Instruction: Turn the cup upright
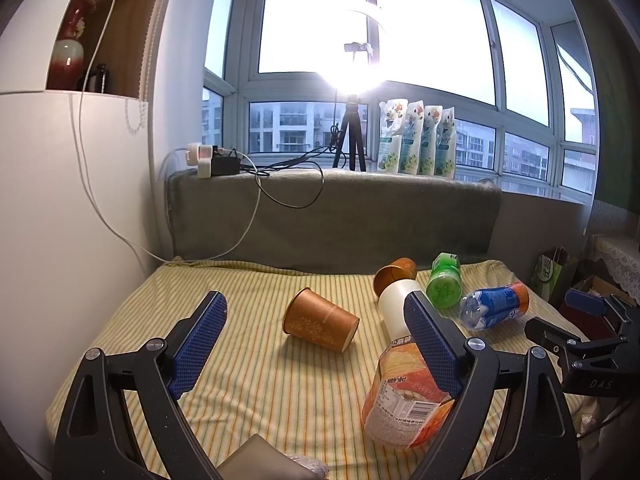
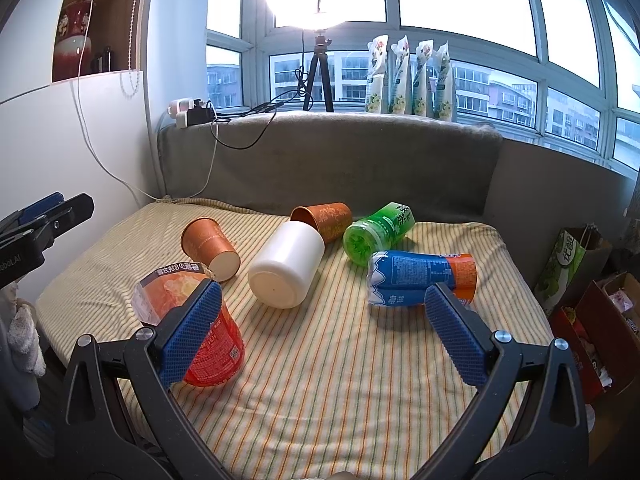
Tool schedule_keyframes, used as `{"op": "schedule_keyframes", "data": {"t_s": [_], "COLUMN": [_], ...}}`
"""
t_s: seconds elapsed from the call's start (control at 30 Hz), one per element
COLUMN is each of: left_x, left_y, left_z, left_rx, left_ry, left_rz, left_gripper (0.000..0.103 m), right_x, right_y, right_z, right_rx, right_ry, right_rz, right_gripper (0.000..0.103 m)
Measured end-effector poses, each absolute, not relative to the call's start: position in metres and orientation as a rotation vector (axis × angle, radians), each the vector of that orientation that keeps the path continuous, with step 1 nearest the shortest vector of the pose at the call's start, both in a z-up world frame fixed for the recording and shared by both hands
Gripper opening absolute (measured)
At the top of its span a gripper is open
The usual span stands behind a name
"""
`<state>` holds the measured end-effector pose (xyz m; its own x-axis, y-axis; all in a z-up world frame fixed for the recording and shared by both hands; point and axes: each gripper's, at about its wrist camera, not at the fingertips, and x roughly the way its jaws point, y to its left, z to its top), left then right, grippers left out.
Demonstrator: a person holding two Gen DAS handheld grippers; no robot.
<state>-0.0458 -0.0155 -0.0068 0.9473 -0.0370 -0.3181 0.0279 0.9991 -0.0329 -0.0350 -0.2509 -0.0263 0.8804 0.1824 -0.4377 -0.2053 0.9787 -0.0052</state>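
Several cups lie on their sides on the striped cloth [image 1: 248, 380]. A brown paper cup [image 1: 320, 319] lies ahead of my left gripper [image 1: 316, 344], which is open and empty; it also shows in the right wrist view [image 2: 210, 243]. A white cup [image 2: 286, 266], a second brown cup [image 2: 324, 218], a green cup [image 2: 376, 230], a blue-orange cup [image 2: 422, 276] and an orange noodle cup [image 2: 200, 336] lie around. My right gripper [image 2: 320, 332] is open and empty, above the cloth, its left finger next to the noodle cup.
A grey cushion back [image 2: 340, 160] bounds the far side. A white cabinet [image 1: 60, 220] stands left with cables hanging. A tripod lamp [image 2: 318, 76] and refill pouches [image 2: 408, 80] stand on the sill. Bags and boxes [image 2: 580, 280] sit right.
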Motion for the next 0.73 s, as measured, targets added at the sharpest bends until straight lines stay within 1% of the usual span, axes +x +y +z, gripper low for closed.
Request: {"op": "schedule_keyframes", "data": {"t_s": [0.73], "left_x": [-0.0428], "left_y": [-0.0158], "left_z": [-0.0101], "left_rx": [-0.013], "left_ry": [0.313], "left_rz": [-0.021], "left_gripper": [0.090], "right_x": [-0.0318], "right_y": [-0.2482], "right_z": [-0.0317], "right_rx": [-0.054], "right_ry": [0.463], "right_rz": [0.206], "right_gripper": [0.103]}}
